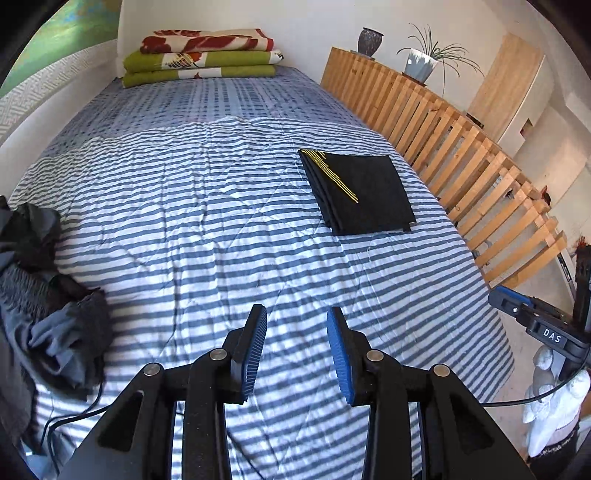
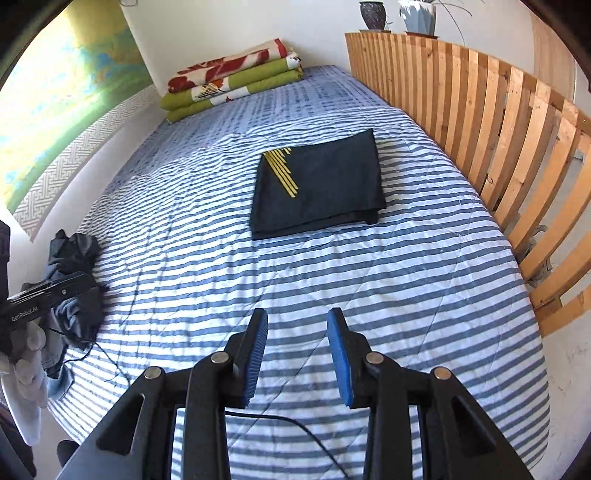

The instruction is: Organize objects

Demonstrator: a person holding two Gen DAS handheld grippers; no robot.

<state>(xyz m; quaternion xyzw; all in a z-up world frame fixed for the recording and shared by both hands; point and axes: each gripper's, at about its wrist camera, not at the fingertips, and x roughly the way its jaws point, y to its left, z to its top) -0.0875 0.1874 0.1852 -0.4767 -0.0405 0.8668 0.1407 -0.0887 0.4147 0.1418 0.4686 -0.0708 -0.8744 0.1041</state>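
Bright, sharp daylight views, soft shadows across the striped bedcover (image 1: 221,229), heavy fisheye bending, dark corners.

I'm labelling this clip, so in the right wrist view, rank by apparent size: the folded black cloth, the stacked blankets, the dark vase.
1. Folded black cloth, though it lies nearer the camera.
2. Stacked blankets, farther back, so true size is unsure.
3. Dark vase, partly cropped.

Both tongs, left (image 1: 296,345) and right (image 2: 297,347), tilt downward above the bed (image 1: 207,206), jaws apart, gripping nothing.
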